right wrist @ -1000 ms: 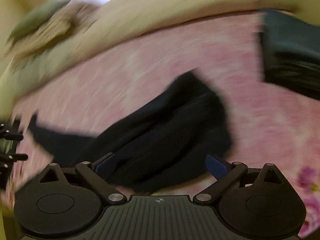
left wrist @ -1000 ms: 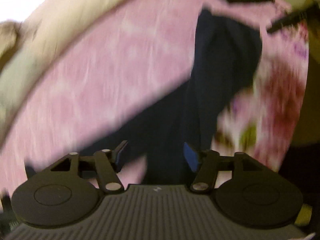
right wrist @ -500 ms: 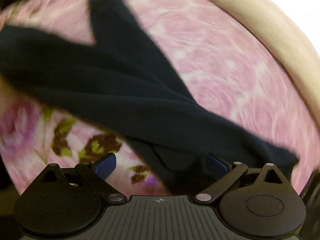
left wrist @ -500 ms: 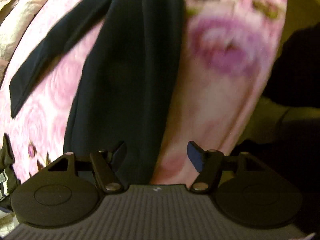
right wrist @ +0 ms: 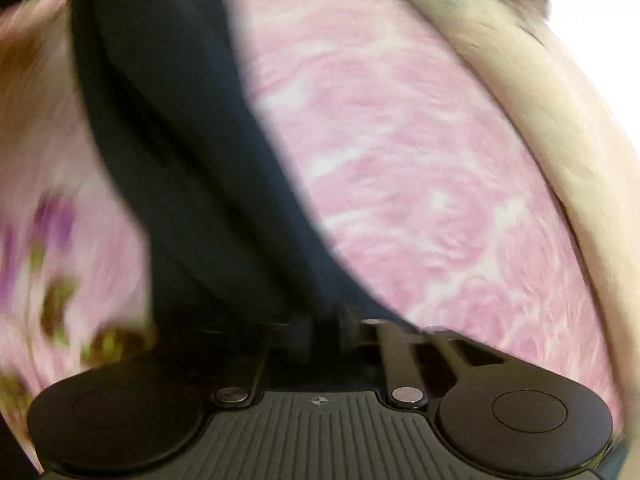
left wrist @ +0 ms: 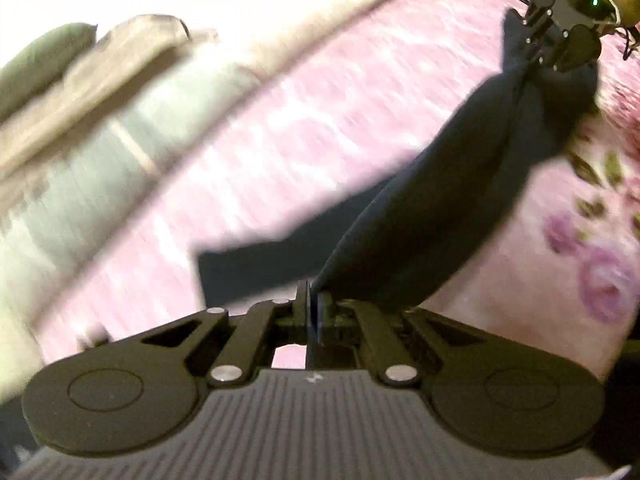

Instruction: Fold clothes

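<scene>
My left tongs (left wrist: 310, 306) are pinched fully together at the lower middle of the left wrist view, with an edge of the dark navy garment (left wrist: 432, 216) caught between them. From that pinch the cloth runs up toward the upper right of the frame in a taut, bunched band, and a flat flap of it hangs off to the left just above the tongs. At the upper right the band ends at my right tongs (left wrist: 534, 54), whose black linkage bites the far end of the cloth.

In the right wrist view those right tongs (right wrist: 326, 326) sit at the lower middle, closed down on the same garment (right wrist: 192, 152), which rises from them toward the upper left of the frame as a broad dark strip; the fingers are partly buried in the fabric and blurred.

Beneath the garment lies the pink floral bedspread (left wrist: 304, 120), with purple flowers and green leaves at the right edge of the left view. A cream blanket (right wrist: 560, 128) borders it along the upper right of the right view. Grey-green pillows (left wrist: 44, 60) sit at the upper left of the left view, blurred.
</scene>
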Demonstrator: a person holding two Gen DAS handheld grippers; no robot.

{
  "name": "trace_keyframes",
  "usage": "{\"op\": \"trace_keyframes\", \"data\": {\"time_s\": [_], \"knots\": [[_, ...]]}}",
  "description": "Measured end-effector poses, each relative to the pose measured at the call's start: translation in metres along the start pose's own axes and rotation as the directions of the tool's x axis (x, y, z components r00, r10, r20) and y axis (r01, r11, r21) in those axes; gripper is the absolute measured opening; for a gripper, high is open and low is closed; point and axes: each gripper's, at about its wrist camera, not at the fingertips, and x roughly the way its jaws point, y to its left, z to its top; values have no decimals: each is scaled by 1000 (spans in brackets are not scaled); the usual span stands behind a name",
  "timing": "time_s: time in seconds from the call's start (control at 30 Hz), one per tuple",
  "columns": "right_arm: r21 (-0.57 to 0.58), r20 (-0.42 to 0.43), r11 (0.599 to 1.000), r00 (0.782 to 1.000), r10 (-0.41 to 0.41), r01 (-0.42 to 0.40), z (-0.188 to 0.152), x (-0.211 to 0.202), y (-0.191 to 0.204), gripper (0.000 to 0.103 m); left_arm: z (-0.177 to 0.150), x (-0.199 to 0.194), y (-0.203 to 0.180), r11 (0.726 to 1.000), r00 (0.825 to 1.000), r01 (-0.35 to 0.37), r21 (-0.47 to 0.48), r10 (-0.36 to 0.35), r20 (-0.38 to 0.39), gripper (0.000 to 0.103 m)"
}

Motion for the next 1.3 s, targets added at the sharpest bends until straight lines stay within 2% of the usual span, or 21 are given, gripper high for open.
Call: {"op": "trace_keyframes", "data": {"time_s": [0.1, 0.17, 0.2, 0.23, 0.27, 0.3, 0.4, 0.5, 0.6, 0.67, 0.73, 0.87, 0.9, 0.93, 0.97, 1.0, 1.03, 1.07, 1.13, 1.23, 1.3], "knots": [[143, 101, 989, 993, -53, 39, 21, -8, -59, 13, 57, 30, 47, 996, 997, -69, 47, 68, 25, 5], [249, 157, 967, 983, -95, 54, 32, -11, -97, 14, 87, 68, 67, 990, 991, -132, 45, 133, -28, 19], [288, 165, 956, 980, -110, 59, 34, -10, -110, 17, 97, 87, 75, 986, 984, -162, 40, 165, -67, 32], [320, 160, 945, 979, -125, 68, 33, -9, -121, 41, 104, 104, 78, 980, 973, -195, 39, 198, -117, 35], [348, 150, 934, 979, -141, 82, 29, -10, -130, 87, 106, 111, 74, 977, 969, -208, 39, 211, -128, 35], [370, 149, 925, 978, -146, 82, 19, -13, -134, 97, 108, 117, 70, 975, 966, -217, 39, 221, -136, 37], [429, 135, 901, 983, -128, 59, -23, -28, -126, 99, 97, 123, 36, 990, 984, -135, 39, 139, -110, 46], [536, 38, 842, 994, -106, 69, -81, -33, -107, 99, 78, 135, -24, 985, 992, -27, 168, 48, -121, 51], [683, -74, 722, 993, -87, 114, -143, -43, -88, 99, 48, 142, -89, 922, 992, 60, 382, -12, -127, 52], [789, -115, 598, 990, -83, 141, -176, -49, -88, 99, 27, 148, -124, 853, 993, 79, 517, -23, -114, 54], [873, -124, 466, 990, -71, 142, -205, -52, -91, 99, 20, 158, -139, 820, 996, 58, 569, -12, -84, 61], [985, -27, 170, 997, -69, 39, -259, -56, -110, 99, 29, 170, -136, 828, 998, 46, 560, -17, -58, 65], [993, -6, 117, 997, -75, 15, -266, -50, -116, 99, 34, 171, -133, 831, 997, 60, 553, -30, -64, 49], [998, 15, 65, 996, -83, -9, -273, -44, -121, 99, 38, 171, -129, 838, 996, 81, 540, -44, -81, 26], [999, 33, 25, 996, -88, -31, -280, -42, -125, 98, 42, 169, -126, 841, 994, 100, 531, -55, -99, 23], [999, 45, 10, 995, -88, -44, -284, -45, -125, 98, 46, 166, -123, 843, 991, 120, 524, -68, -119, 18], [998, 57, -4, 995, -87, -58, -288, -49, -125, 87, 49, 161, -123, 845, 988, 133, 517, -75, -133, 13], [997, 69, -18, 994, -87, -71, -292, -53, -126, 53, 52, 156, -122, 847, 986, 146, 511, -81, -146, 11], [994, 94, -46, 992, -86, -98, -300, -60, -126, 18, 59, 145, -120, 850, 980, 172, 498, -96, -174, 6], [986, 130, -89, 988, -87, -138, -312, -72, -127, 12, 69, 111, -115, 840, 961, 251, 480, -158, -226, 5], [981, 147, -117, 985, -87, -157, -321, -82, -128, 11, 79, 91, -120, 812, 928, 351, 467, -237, -286, 5]]}}
